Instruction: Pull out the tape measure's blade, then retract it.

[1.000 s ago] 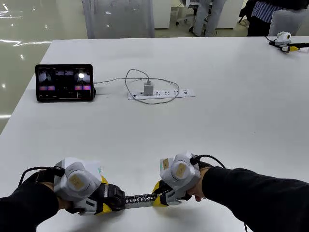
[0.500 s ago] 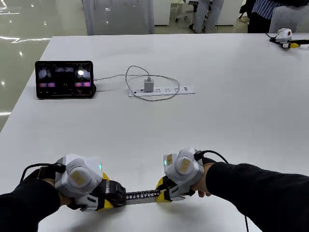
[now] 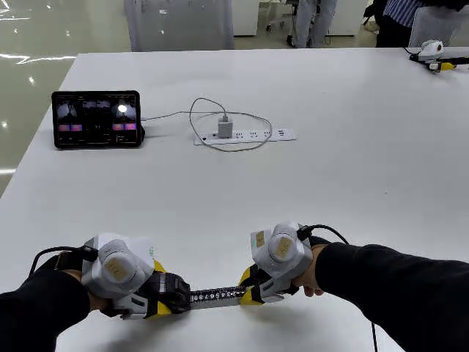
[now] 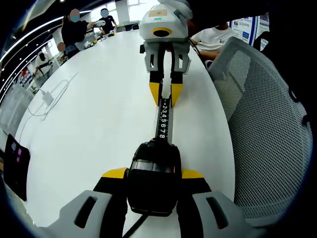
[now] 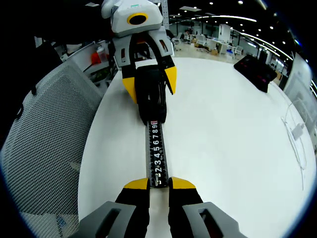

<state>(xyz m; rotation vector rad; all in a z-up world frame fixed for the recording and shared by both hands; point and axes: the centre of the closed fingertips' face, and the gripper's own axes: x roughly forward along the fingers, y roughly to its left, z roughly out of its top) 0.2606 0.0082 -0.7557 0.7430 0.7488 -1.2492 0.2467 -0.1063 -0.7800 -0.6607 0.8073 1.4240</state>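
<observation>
Blade (image 5: 155, 148) slightly longer, left gripper (image 4: 154, 173) clamping black case (image 3: 170, 292), right gripper (image 5: 159, 184) pinching its tip

The blade (image 5: 155, 153) bears the numerals 2 through 9 in a row; the tablet (image 3: 97, 119) has text too small to read.

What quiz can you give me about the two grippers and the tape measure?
1. True or false: the left gripper is shut on the black tape measure case.
2. The right gripper pinches: A the blade, B a cable, C a pencil.
3. Fill in: in the head view, the dark thing left of the power strip is a ____.
Key: 1 true; 2 A; 3 tablet.
</observation>
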